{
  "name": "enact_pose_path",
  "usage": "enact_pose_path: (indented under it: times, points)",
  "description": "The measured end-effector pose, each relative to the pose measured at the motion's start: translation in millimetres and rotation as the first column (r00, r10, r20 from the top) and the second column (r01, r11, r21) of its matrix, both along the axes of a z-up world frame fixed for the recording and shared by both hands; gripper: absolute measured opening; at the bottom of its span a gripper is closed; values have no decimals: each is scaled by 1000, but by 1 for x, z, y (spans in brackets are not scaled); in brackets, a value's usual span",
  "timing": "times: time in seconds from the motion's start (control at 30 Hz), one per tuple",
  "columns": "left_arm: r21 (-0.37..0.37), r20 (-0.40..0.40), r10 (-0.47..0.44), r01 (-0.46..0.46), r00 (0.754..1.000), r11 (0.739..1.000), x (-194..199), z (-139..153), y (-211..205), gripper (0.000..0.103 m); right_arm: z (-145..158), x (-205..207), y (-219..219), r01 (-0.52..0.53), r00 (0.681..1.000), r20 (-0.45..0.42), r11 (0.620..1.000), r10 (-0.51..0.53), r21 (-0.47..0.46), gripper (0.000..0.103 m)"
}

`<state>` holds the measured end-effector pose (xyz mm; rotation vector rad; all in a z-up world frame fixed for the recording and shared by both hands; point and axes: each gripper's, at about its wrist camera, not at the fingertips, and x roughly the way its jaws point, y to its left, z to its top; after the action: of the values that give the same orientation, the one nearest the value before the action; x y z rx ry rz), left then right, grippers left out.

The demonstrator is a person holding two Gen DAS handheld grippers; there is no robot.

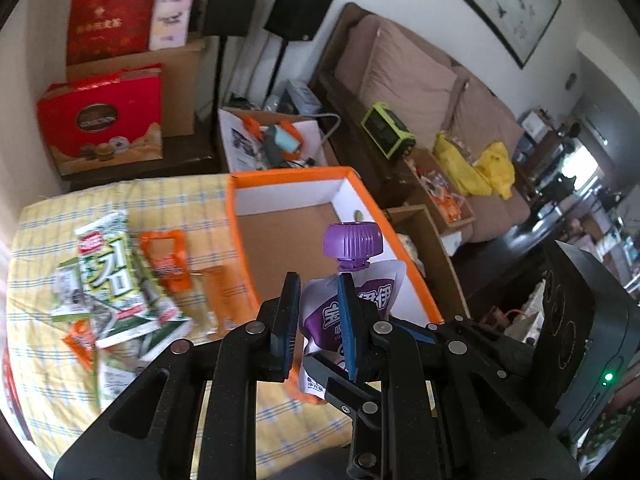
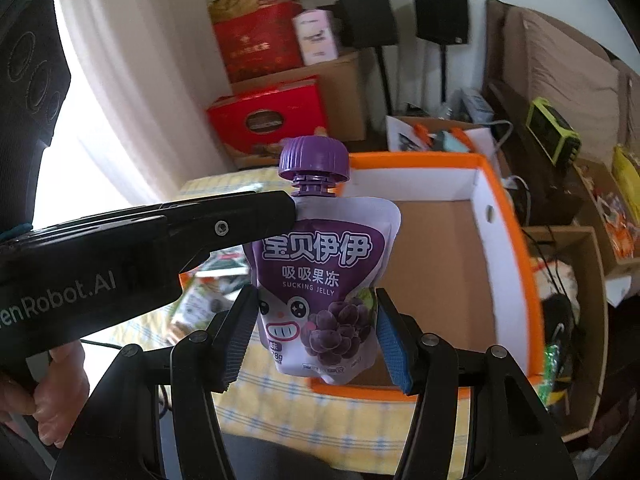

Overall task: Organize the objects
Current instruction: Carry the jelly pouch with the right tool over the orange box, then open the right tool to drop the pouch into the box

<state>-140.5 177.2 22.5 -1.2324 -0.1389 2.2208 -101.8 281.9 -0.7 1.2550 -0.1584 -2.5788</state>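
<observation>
1. I am holding the jelly pouch [image 2: 320, 280] upright in the air, purple cap [image 2: 314, 160] on top, long axis vertical, above the near edge of the orange box [image 2: 504, 208].
2. My left claw [image 1: 318, 312] is clenched on the pouch's upper side edge; in the right view its black arm is reaching in from the left, just under the cap.
3. My right claw [image 2: 316, 336] is sitting half open around the pouch's lower body. The blue pads are flanking it on both sides, but I cannot tell whether they are pressing.
4. The box lies directly beyond the pouch, open-topped, with a bare brown cardboard floor and white inner walls. I judge the coming move to be a short carry forward and down.
5. The pouch is soft glossy film, likely to sag; its cap is ribbed hard plastic.
6. Flat snack packets [image 1: 116, 280] are lying on the checked cloth [image 1: 40, 360] covering the tabletop, left of the box.
</observation>
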Motion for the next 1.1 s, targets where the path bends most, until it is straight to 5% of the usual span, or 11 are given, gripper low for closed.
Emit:
enact_pose_path:
  times: [0.6, 1.0, 1.1]
  points:
    - [-142, 108, 0, 15, 994, 990, -16, -73, 37, 19, -55, -27, 48, 19, 990, 138, 995, -5, -102, 58]
    - [-128, 103, 4, 9, 995, 992, -22, -64, 25, 24, -50, -26, 47, 33, 993, 118, 995, -22, -96, 58]
    - [-99, 104, 10, 0, 994, 995, -20, -57, 15, 35, -46, -23, 50, 51, 993, 111, 995, -41, -83, 58]
